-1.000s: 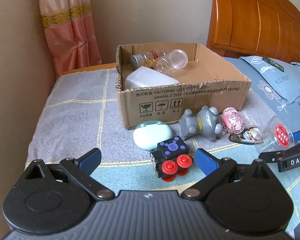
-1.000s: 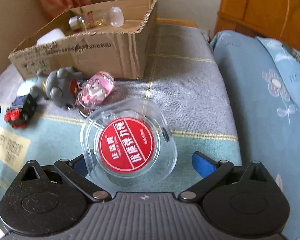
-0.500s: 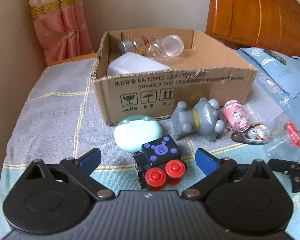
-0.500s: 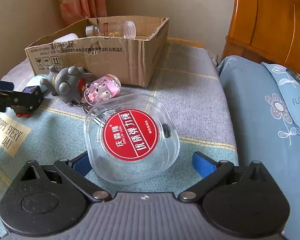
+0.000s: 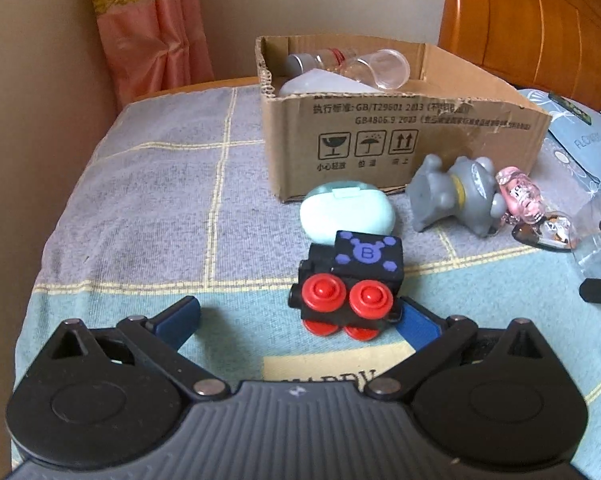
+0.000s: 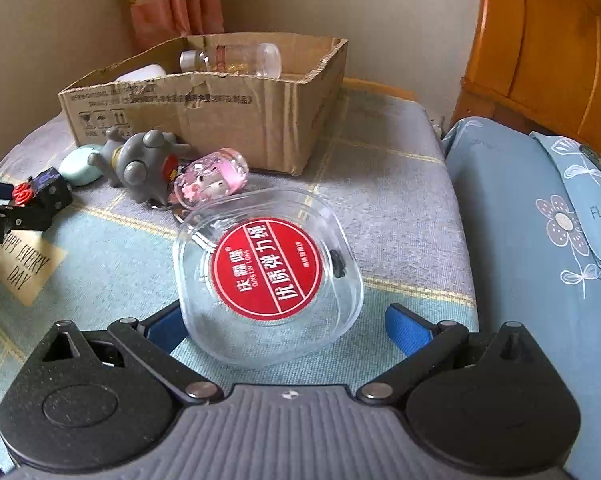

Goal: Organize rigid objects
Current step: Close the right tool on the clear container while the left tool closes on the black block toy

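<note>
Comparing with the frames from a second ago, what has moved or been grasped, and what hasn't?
The left gripper has closed in on the black toy car, which now sits between its open fingers, off toward the right one; no grip yet. The right gripper stays open around the clear plastic case, viewed from a lower angle. The cardboard box, grey figure and mint case lie as before.

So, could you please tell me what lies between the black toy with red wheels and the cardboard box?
The mint-green oval case lies between the black toy and the cardboard box, shown in the left wrist view.
</note>
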A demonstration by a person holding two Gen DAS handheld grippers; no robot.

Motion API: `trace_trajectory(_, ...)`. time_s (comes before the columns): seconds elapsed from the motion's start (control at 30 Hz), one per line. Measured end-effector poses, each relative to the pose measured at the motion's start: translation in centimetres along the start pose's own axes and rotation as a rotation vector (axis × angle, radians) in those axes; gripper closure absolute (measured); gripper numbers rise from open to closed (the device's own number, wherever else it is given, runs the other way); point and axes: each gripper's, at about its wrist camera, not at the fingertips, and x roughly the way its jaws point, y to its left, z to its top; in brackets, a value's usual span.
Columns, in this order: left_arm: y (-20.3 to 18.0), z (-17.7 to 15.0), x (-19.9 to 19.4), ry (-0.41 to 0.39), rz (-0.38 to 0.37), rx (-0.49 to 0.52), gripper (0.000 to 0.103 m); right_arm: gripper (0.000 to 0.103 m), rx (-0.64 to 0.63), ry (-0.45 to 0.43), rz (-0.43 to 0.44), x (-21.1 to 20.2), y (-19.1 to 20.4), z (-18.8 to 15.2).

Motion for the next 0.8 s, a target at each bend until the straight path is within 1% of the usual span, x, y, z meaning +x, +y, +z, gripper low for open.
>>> trace_trajectory(0.17, 0.1, 0.2, 0.3, -0.011, -0.013, 0.014, 0.001, 0.000, -0.089, -0.036, 0.038, -1.1, 1.0, 0.5)
trace_trajectory(0.4, 0.1, 0.3, 0.5, -0.008, -0.018, 0.020, 0.001, 0.000, -0.139, -0.038, 0.076, -1.0, 2.4, 1.4)
trace_trajectory(0.47, 0.1, 0.3, 0.4, -0.009, -0.020, 0.022, 0.001, 0.000, -0.150, -0.030, 0.111, -1.2, 2.7, 1.4)
trace_trajectory(0.6, 0.2, 0.3, 0.4, -0.011, -0.021, 0.024, 0.001, 0.000, -0.172, -0.003, 0.218, -1.6, 3.6, 1.3)
trace_trajectory(0.67, 0.0, 0.4, 0.4, -0.014, -0.025, 0.037, 0.001, 0.000, -0.174, 0.008, 0.250, -1.7, 3.9, 1.2)
trace_trajectory(0.8, -0.8, 0.6, 0.5, -0.028, -0.018, 0.083, 0.001, 0.000, -0.177, 0.007, 0.235, -1.4, 4.5, 1.1)
